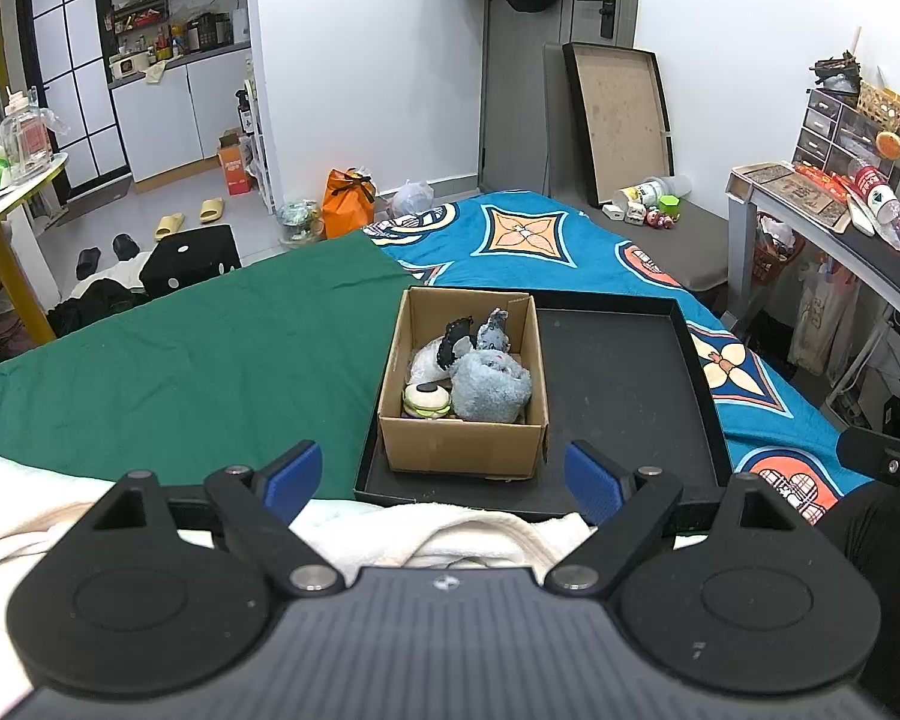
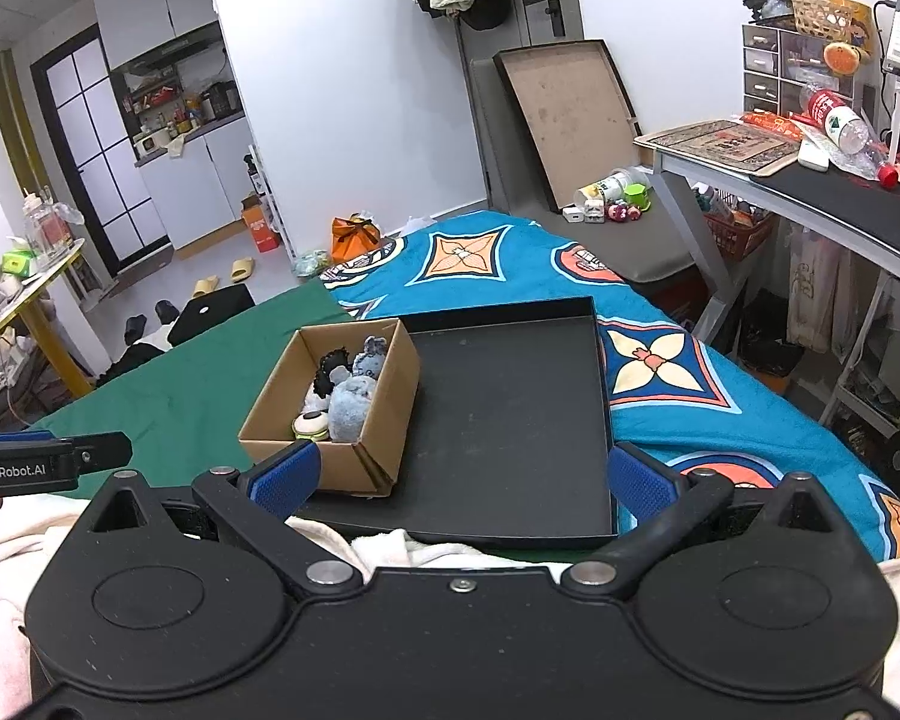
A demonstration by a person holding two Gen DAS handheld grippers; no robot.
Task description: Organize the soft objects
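Cardboard box [image 1: 462, 414] sat at the left end of the black tray [image 1: 624, 384], dead ahead of my left gripper [image 1: 444, 477], so left was nearer; my right gripper [image 2: 459, 477] had it ahead-left. Both jaws spread wide, empty. One box, one tray, about four soft toys [image 1: 489, 387] inside, blue plush longest across.

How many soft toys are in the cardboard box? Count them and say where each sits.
3, possibly more hidden: burger plush front-left, blue-grey plush front-right, black-edged grey one behind them in the cardboard box.
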